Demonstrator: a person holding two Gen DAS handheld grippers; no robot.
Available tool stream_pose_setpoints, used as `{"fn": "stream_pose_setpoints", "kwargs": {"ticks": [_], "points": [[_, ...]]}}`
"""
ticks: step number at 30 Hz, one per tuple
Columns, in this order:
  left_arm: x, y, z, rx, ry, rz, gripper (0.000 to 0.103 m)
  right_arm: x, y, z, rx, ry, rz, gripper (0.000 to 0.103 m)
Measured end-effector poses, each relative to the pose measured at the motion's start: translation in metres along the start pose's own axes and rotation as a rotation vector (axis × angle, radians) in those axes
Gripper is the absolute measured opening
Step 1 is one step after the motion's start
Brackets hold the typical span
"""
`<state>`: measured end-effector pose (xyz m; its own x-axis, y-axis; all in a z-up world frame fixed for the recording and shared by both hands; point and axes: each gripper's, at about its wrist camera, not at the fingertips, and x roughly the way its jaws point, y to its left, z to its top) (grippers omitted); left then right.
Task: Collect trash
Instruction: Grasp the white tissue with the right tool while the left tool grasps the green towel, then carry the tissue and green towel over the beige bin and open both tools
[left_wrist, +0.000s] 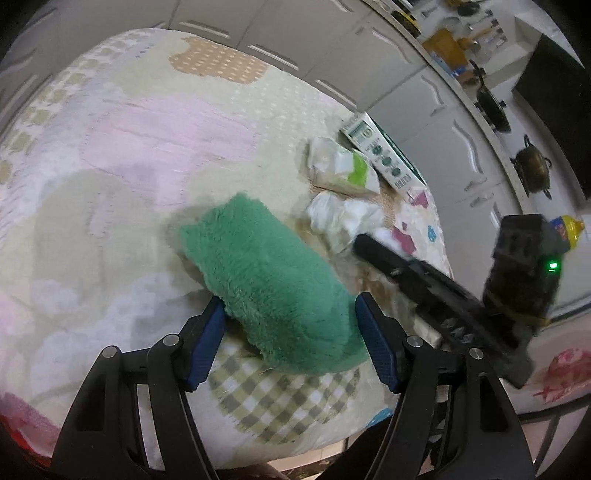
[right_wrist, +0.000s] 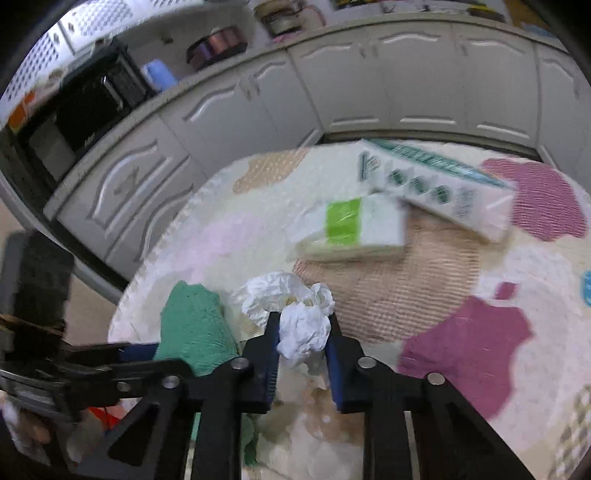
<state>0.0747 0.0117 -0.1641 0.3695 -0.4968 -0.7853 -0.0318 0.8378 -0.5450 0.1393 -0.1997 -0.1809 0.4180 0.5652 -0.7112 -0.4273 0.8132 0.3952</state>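
The right claw is clenched on a crumpled white tissue, its blue pads pressing the wad from both sides at the near edge of the surface, which is covered by a pastel patterned cloth. More crumpled tissue lies just behind the held wad, touching it; where one piece ends and the other begins is hard to make out. The right wrist view is blurred, so the print on the long white and green box cannot be read. A tissue pack with a green band lies just in front of that box.

The left claw stands released, its pads either side of a green towel. The right pad seems to touch the pile, though that is not certain; the left pad stands just clear. The towel's near end is cut off behind the right finger. In the left wrist view the right claw's body covers part of the tissue heap, and the cloth beneath the towel is hidden. Cabinets run behind the surface; the things on the counter above are too small and blurred to name.
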Motion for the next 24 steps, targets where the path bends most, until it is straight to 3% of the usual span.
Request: {"fn": "stream_pose_setpoints", "kwargs": {"ticks": [4,7,13,24], "points": [[0.001,-0.015,0.001,0.055,0.005,-0.025,0.042,-0.04,-0.015,-0.001,0.033,-0.079,-0.003,0.019],[-0.004,-0.026,0.002,0.105,-0.009,-0.007,0.035,-0.064,-0.022,-0.003,0.05,-0.118,-0.01,0.019],[-0.017,-0.055,-0.001,0.192,-0.027,-0.026,0.025,-0.108,-0.038,-0.017,0.094,-0.194,-0.034,0.019],[-0.015,-0.11,-0.006,0.34,-0.039,-0.032,0.02,-0.149,-0.056,-0.038,0.125,-0.233,-0.097,0.019]]}}
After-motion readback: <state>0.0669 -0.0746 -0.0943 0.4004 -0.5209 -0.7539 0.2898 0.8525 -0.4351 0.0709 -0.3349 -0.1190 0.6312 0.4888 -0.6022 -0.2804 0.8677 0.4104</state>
